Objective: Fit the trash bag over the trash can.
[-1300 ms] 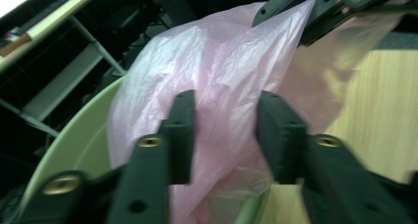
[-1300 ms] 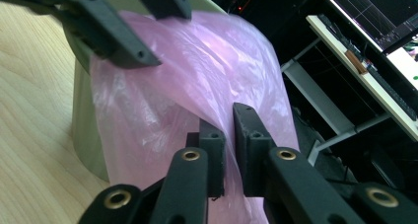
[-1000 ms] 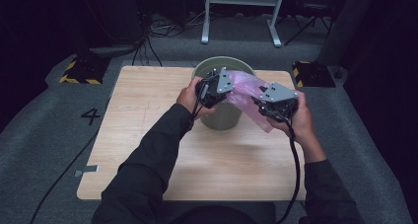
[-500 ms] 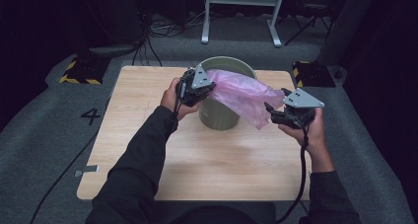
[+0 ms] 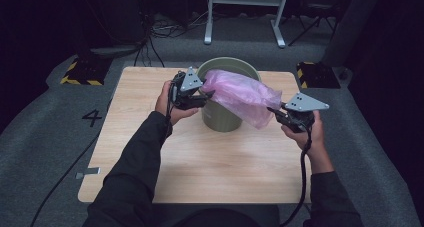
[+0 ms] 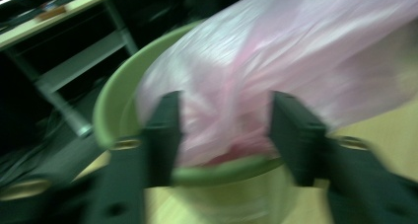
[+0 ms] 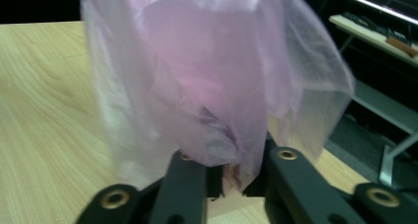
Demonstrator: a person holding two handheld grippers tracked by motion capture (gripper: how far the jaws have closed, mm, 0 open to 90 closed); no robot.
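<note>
A: Jaws on the right gripper have just been closing and now pinch a fold of the pink plastic bag, near the table's right side. Left gripper jaws have just been opening; they stand apart, straddling the bin's near rim with bag film between them, pads not pressing.

B: Risk?

A: Likely a slip. With one side let go, the film could slide off the rim instead of lining it. A hard pull from the right could tear the thin plastic or tip the green bin.

B: Contents?

A: Bin stands upright mid-table, beyond the hands; one end of the bag lies in its mouth, the rest stretched out toward the right gripper. Nothing else visible inside; bag looks empty.
</note>
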